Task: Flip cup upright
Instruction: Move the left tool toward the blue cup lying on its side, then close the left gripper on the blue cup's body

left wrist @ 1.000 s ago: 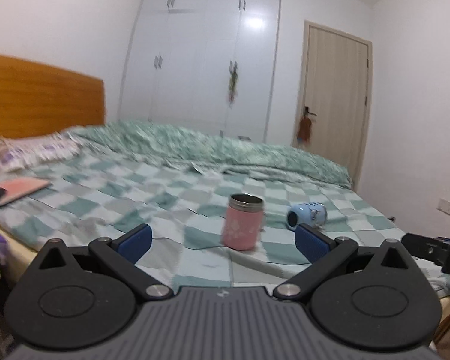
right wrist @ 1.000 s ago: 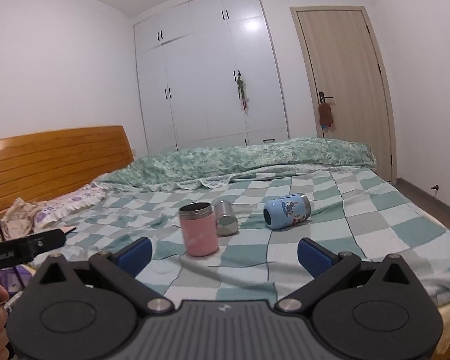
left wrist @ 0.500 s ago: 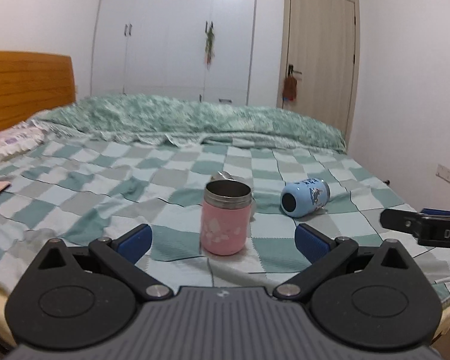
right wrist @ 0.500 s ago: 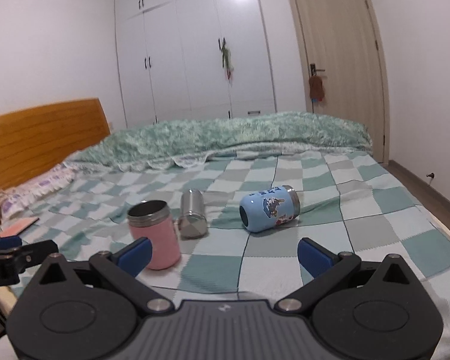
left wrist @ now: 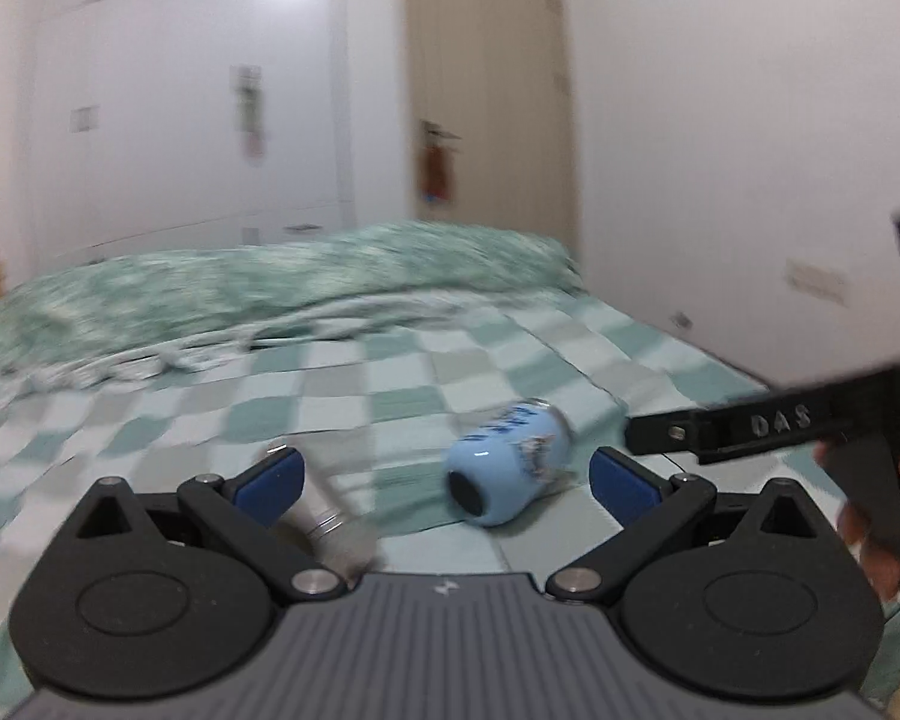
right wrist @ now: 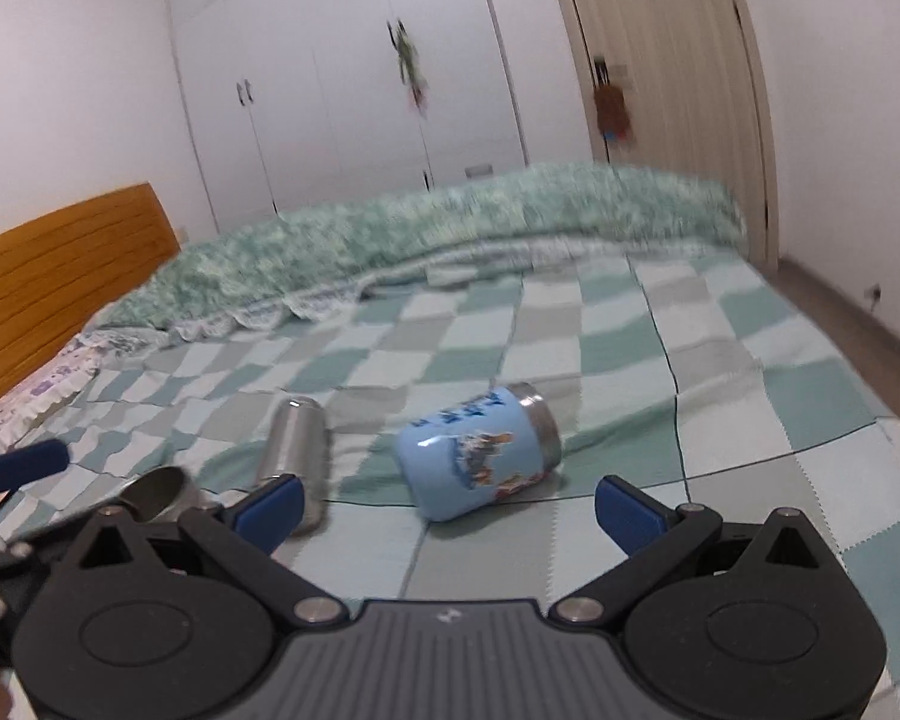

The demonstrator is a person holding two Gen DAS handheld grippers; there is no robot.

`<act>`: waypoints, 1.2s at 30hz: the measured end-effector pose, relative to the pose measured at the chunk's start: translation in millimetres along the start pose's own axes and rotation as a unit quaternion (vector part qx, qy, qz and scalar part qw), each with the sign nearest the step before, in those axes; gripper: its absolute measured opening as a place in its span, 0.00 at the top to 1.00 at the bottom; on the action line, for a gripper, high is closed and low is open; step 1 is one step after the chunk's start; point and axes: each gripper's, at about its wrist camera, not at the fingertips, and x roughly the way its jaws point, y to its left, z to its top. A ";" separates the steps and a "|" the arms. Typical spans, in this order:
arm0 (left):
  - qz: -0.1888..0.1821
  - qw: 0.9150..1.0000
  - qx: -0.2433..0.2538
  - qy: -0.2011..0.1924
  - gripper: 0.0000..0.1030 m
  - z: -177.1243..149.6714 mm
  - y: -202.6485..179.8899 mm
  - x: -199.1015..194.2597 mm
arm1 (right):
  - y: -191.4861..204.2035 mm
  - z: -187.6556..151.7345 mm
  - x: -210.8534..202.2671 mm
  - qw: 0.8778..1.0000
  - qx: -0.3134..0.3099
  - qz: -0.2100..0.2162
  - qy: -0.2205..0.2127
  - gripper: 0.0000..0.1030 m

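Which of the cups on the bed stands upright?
Only the pink cup, its open steel rim facing up; the blue cup and the plain steel cup lie on their sides.

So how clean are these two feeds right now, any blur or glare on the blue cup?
Left wrist view: heavy motion smear, blue cup soft, wardrobe carries a bright glare spot. Right wrist view: sharper, the cup's print legible, quilt behind blurred; fisheye bends the door.

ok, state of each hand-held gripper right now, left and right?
Left hand-held gripper: open, holding nothing; the light blue printed cup lies on its side ahead.
Right hand-held gripper: open, holding nothing.
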 end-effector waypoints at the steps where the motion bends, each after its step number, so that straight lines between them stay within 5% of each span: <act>1: -0.022 1.000 0.008 0.014 0.00 7.1 -2.9 21.6 | -6.1 5.5 12.6 1.000 -0.011 -0.007 0.013 0.00; 7: -0.113 0.991 0.036 0.069 0.00 26.7 -10.8 129.6 | -49.9 25.9 61.9 0.997 -0.006 -0.075 0.021 0.00; 14: -0.175 0.971 0.061 0.150 0.00 27.1 -14.3 220.7 | -91.3 46.1 112.8 0.996 0.067 -0.013 0.056 0.00; 19: -0.199 0.959 0.146 0.142 0.00 21.0 -15.1 245.4 | -100.6 43.8 139.5 0.992 0.093 0.019 0.086 0.00; 23: -0.275 0.929 0.221 0.112 0.00 19.2 2.4 244.6 | -103.2 38.8 154.6 0.988 0.110 0.032 0.103 0.00; 27: -0.317 0.917 0.138 0.197 0.00 18.1 23.7 276.3 | -108.4 38.0 164.5 0.985 0.126 0.046 0.106 0.00; 29: -0.334 0.917 0.119 0.186 0.07 19.1 26.0 281.4 | -112.3 38.1 168.6 0.984 0.134 0.045 0.107 0.00; 32: -0.312 0.923 0.116 0.191 0.20 20.5 21.9 294.5 | -118.4 37.3 173.6 0.981 0.149 0.047 0.112 0.00; 36: -0.302 0.916 0.127 0.231 0.18 15.5 10.7 309.6 | -121.1 37.2 177.0 0.980 0.156 0.049 0.115 0.00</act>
